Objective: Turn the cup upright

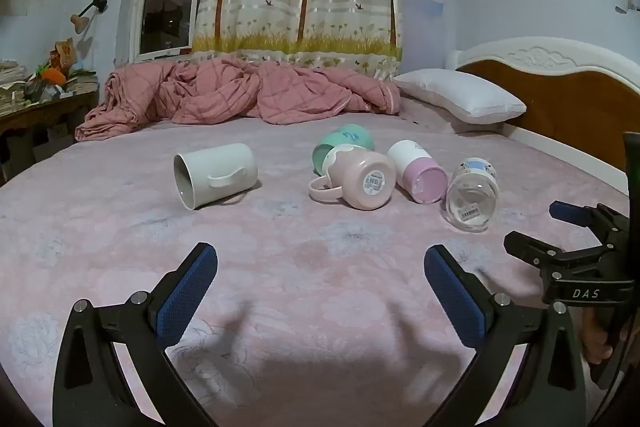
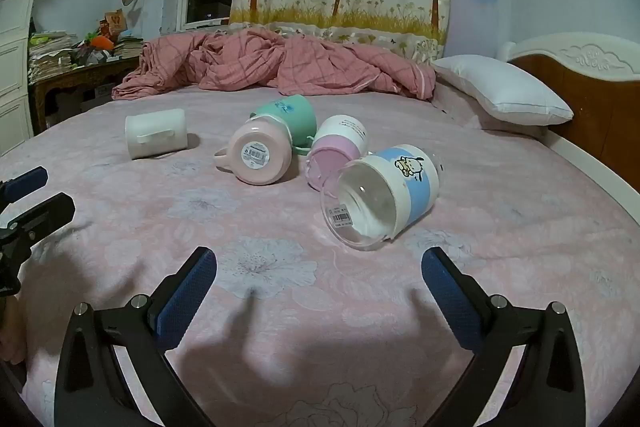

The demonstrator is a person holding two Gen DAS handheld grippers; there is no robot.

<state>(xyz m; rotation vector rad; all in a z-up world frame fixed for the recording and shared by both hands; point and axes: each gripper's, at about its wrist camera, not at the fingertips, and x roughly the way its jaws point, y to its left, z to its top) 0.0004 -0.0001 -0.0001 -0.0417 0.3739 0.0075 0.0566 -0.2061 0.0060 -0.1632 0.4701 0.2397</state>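
Observation:
Several cups lie on their sides on the pink bedsheet. A white mug (image 1: 216, 173) (image 2: 156, 137) lies apart at the left. A pink mug (image 1: 362, 179) (image 2: 260, 155), a green cup (image 1: 346, 141) (image 2: 286, 113), a white-and-purple cup (image 1: 418, 169) (image 2: 336, 151) and a clear glass cup with a blue cartoon band (image 1: 474, 193) (image 2: 384, 193) lie clustered. My left gripper (image 1: 320, 279) is open and empty, short of the cups. My right gripper (image 2: 318, 279) is open and empty, just in front of the glass cup; it also shows in the left wrist view (image 1: 560, 227).
A crumpled pink quilt (image 1: 236, 93) (image 2: 276, 65) lies along the far side of the bed. A white pillow (image 1: 460, 95) (image 2: 504, 93) rests by the wooden headboard (image 1: 572, 95) at the right. A cluttered desk (image 1: 36, 95) stands at the left.

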